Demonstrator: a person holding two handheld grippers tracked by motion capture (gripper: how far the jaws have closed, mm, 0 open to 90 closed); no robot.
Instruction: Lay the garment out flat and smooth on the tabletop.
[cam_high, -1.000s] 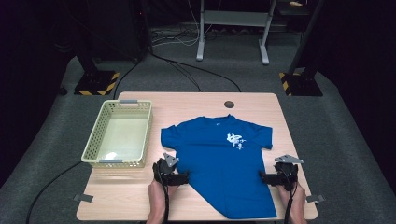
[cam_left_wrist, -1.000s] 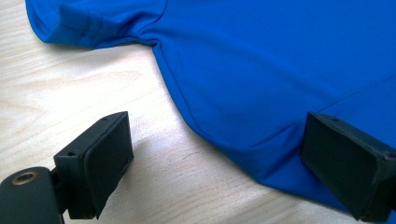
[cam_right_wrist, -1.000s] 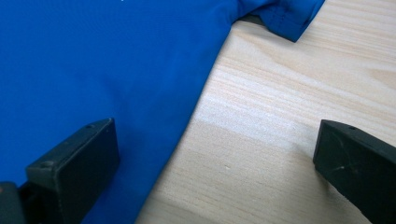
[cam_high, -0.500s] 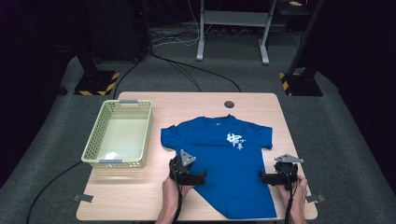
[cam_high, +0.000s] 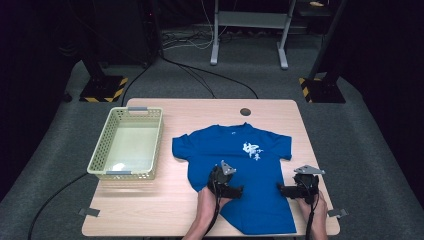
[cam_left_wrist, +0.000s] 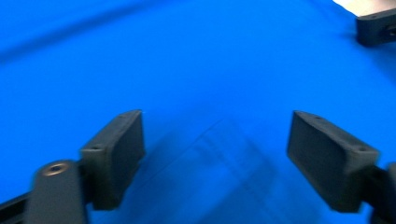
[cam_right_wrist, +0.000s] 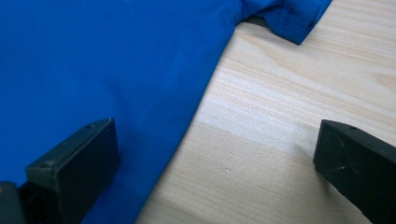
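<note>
Grey carpet (cam_high: 380, 150) surrounds the wooden bench (cam_high: 200, 112); beyond, a metal stand (cam_high: 248, 30) (cables (cam_high: 200, 75) trailing) fades into darkness.

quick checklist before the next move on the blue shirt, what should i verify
1. Blue t-shirt lies spread flat on the table, print side up: ok.
2. Left gripper is over the shirt's cloth, jaws apart with nothing pinched; they have just been closing: ok.
3. Right gripper straddles the shirt's side edge, one jaw over cloth, one over bare wood, jaws wide and not gripping: ok.
4. Basket stands to the left, apart from the shirt: ok.
5. Shirt's bottom hem reaches the table's near edge, risk of slipping off: cannot tell.
6. Cloth under the left gripper is a single layer: cannot tell, the view is blurred.
</note>
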